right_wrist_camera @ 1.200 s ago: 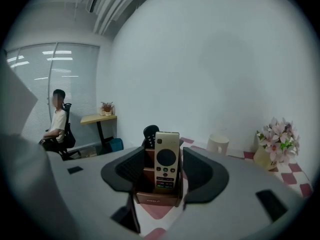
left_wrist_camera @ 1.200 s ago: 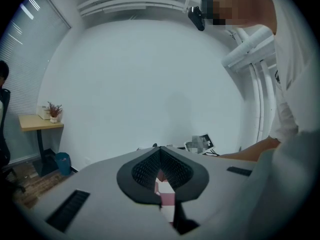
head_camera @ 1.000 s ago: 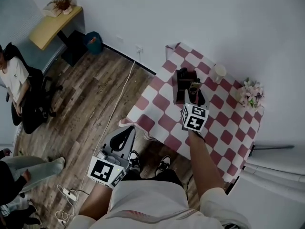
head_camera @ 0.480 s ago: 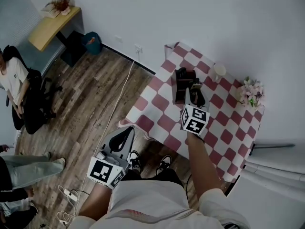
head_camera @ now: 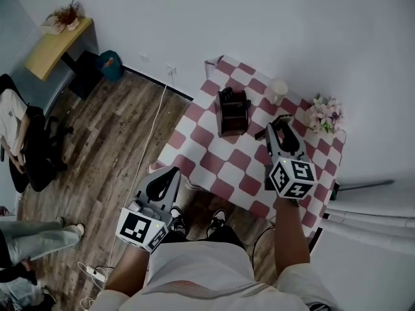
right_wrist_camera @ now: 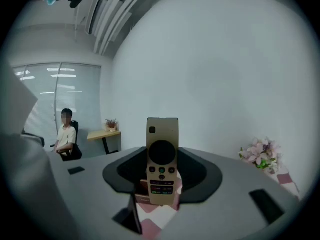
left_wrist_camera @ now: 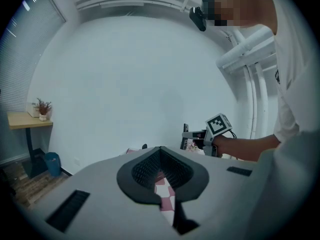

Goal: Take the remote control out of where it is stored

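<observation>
Above the table (head_camera: 217,168), the right tool (head_camera: 280,126), held out seemingly level, has just clenched the remote (right_wrist_camera: 162,160).

Beige remote control (right_wrist_camera: 162,160) upright, buttons facing the camera, clamped between the 2 just-closing jaws of the right gripper (right_wrist_camera: 162,156). White wall (right_wrist_camera: 210,79) behind; pink flowers (right_wrist_camera: 260,154) at right, 1 seated person (right_wrist_camera: 65,135) by a desk (right_wrist_camera: 102,133) at far left.

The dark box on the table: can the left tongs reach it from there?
Probably not yet: the left tongs hover off the table, well short of the dark box. Nothing blocks the way, though.
</observation>
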